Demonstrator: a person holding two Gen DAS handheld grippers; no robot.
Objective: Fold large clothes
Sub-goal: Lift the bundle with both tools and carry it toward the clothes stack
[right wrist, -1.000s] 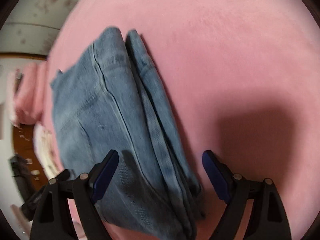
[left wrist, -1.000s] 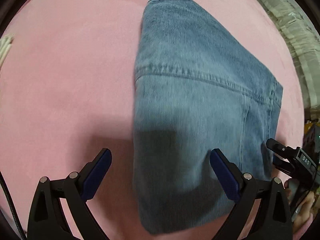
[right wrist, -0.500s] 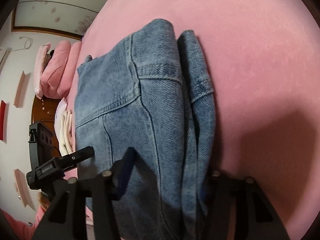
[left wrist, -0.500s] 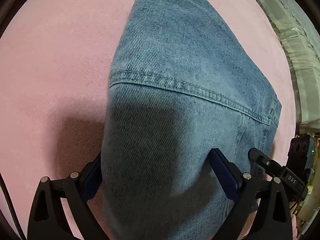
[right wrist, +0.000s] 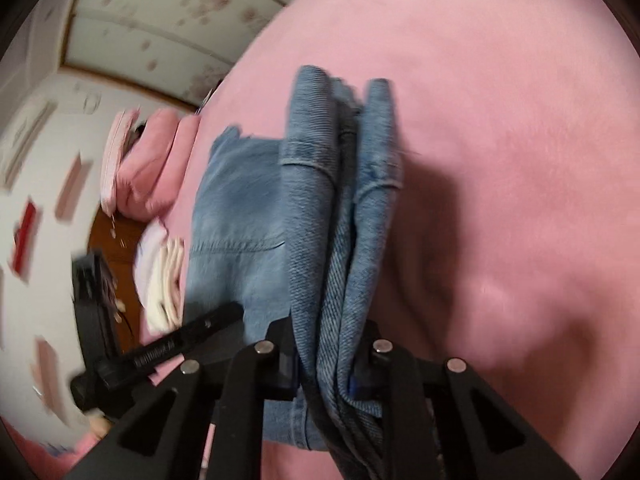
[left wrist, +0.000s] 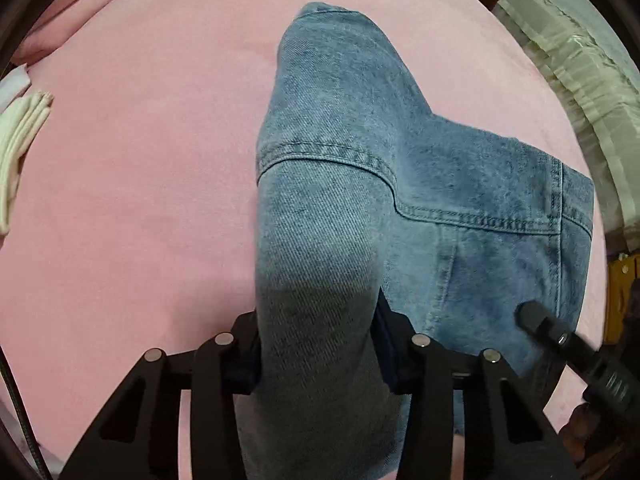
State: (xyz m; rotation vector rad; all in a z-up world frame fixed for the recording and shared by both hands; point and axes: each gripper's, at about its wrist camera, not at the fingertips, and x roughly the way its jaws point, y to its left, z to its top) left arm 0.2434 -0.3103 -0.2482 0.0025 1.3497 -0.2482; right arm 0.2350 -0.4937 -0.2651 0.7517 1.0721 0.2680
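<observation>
- On the pink bed point(left wrist: 132, 184), folded blue denim jeans point(left wrist: 344, 168) stretch lengthwise away from both cameras.
- Left tongs point(left wrist: 318, 354) are closing, clamping the denim's near fold.
- Right tongs point(right wrist: 328, 364) are closing, pinching its stacked layers.

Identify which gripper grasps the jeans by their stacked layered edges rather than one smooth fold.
The right gripper: its closing jaws pinch several stacked edges of the jeans.

The jeans point(left wrist: 420, 184) lie on the bed point(left wrist: 140, 160), their near edge between both grippers' fingers point(left wrist: 384, 344); folded cloths point(left wrist: 20, 140) sit at the bed's left edge.
</observation>
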